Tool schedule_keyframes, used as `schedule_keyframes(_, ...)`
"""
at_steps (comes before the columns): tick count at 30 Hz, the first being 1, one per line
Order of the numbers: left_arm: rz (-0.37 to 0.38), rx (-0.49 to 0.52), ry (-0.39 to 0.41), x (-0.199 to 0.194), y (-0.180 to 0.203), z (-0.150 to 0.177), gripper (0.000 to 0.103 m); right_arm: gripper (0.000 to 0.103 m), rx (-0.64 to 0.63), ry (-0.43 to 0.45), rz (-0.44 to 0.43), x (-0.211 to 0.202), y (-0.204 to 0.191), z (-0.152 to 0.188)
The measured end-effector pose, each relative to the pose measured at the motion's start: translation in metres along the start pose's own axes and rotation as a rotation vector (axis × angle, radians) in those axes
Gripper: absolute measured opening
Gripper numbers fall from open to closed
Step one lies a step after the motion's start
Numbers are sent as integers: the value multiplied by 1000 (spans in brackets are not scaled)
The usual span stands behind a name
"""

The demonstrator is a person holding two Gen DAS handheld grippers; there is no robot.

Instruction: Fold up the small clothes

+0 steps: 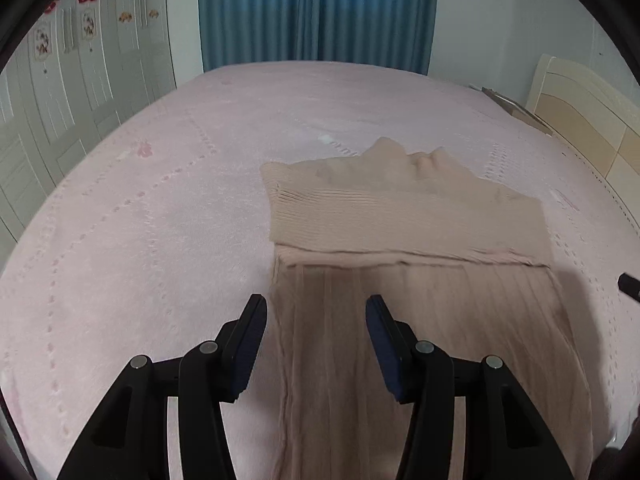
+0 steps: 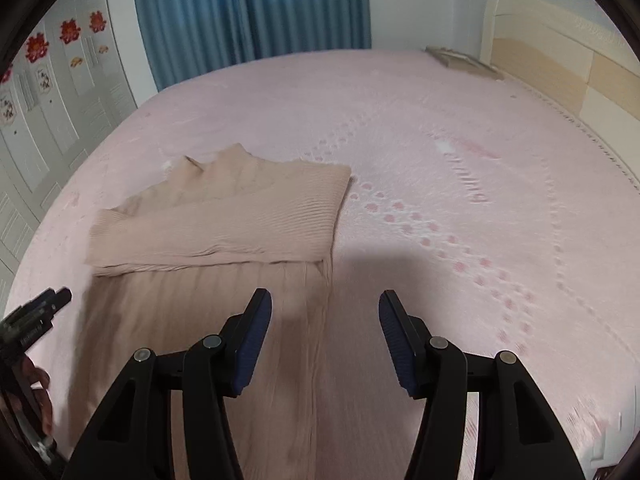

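A beige ribbed knit garment [image 1: 400,216] lies flat on the pink bedspread [image 1: 140,220], with its sleeves folded across the chest and the body running toward me. My left gripper [image 1: 316,304] is open and empty, hovering over the garment's lower left part. In the right wrist view the same garment [image 2: 224,216] lies left of centre. My right gripper [image 2: 325,300] is open and empty above the garment's right edge. The left gripper's tip [image 2: 52,300] shows at the far left, beside the garment's left edge.
The bed's cream headboard [image 2: 560,52] stands at the right. A flat brownish item [image 2: 460,60] lies at the bed's far right corner. White wardrobe doors [image 1: 60,92] with red decorations stand on the left. Blue curtains [image 1: 316,12] hang behind the bed.
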State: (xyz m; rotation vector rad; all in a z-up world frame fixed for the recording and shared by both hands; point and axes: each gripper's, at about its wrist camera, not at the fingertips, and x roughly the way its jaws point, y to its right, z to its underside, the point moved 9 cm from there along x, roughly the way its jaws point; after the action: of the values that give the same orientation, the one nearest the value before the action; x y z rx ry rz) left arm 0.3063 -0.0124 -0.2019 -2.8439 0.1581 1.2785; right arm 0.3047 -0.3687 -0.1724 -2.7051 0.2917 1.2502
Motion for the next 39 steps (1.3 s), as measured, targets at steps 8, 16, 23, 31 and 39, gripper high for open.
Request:
schedule_keyframes(8,96,-149,27,-102,-9,24,49,73,48,75,-77,-100,-4,25)
schedule_keyframes(16,66,-103,66,-166,-15,50,49,89,11,128,-40,-164,-3,60)
schedule_keyframes(23,51,-44,69,-190,-8,75,50,90,-13,95,-37,-182,-7,91)
schedule_keyframes(31,57,-36,40,-188,-2,88,50,90,-15,63,-70,-167,-14,110)
schedule_keyframes(39,35,-55,-11,-160,-4,96,50,84,-24,-12,-91,-135,-20,127)
